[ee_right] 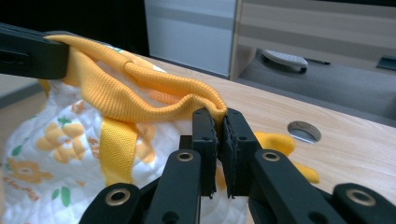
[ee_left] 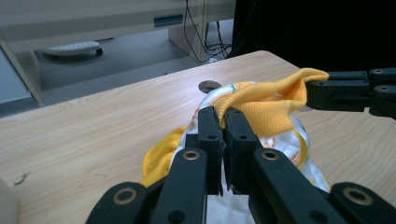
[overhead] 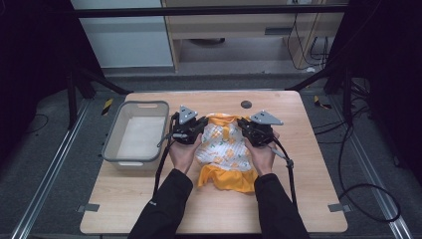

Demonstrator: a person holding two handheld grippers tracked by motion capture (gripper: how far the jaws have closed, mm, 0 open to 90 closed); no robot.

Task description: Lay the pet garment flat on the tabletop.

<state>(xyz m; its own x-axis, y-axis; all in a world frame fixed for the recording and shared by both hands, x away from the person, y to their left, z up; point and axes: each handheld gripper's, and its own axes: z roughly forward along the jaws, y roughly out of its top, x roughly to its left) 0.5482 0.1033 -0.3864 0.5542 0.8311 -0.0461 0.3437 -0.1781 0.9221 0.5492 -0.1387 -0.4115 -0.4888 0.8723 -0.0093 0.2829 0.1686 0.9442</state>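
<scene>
Garment (overhead: 221, 149), white with orange flowers and yellow trim, lies in the middle of the table (overhead: 298, 199), its ribbed yellow band lifted off the wood at the far end. Left gripper (overhead: 199, 130) has its jaws clamped on one end of that band, and in the left gripper view the cloth is pinched right at the jaw tips (ee_left: 223, 122). Right gripper (overhead: 245, 128) is clamped the same way on the other end, with the rib folded between its jaws (ee_right: 219, 122). Between the two grips the band sags only a little, so holding both ends apart likely serves to keep the opening spread and the piece under control for lifting, straightening or folding. Yellow hem stays bunched on the table near the person's wrists. Grey bin (overhead: 112, 144) stands just left of the left hand, apart from the cloth; it may be where the piece is meant to go, though that is a guess
</scene>
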